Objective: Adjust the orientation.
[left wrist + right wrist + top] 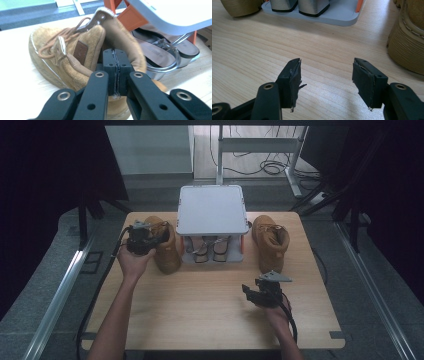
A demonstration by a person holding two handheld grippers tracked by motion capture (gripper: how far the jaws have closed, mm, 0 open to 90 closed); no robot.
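The left tongs (161, 233) are closed with pad pressed against pad and nothing visibly pinched between them, as the left gripper view (116, 72) shows. They sit right at the collar of the left tan suede boot (166, 245), on its ankle end; whether the pads touch the collar I cannot tell. This boot (75, 57) stands upright on its sole on the desk (210, 300). In the high view its long axis runs from the far edge of the desk toward the person; I cannot tell which end is the toe. In the left gripper view the toe and laces lie to the left of the tongs. Just to the right of these tongs stands a grey shoe rack (212, 210) holding a pair of sandals (210, 251).

The right tongs (325, 82) stand open and hold nothing, low over bare desk. The right tan boot (270, 242) is just beyond them and to their right, apart from them, its long axis also front to back.
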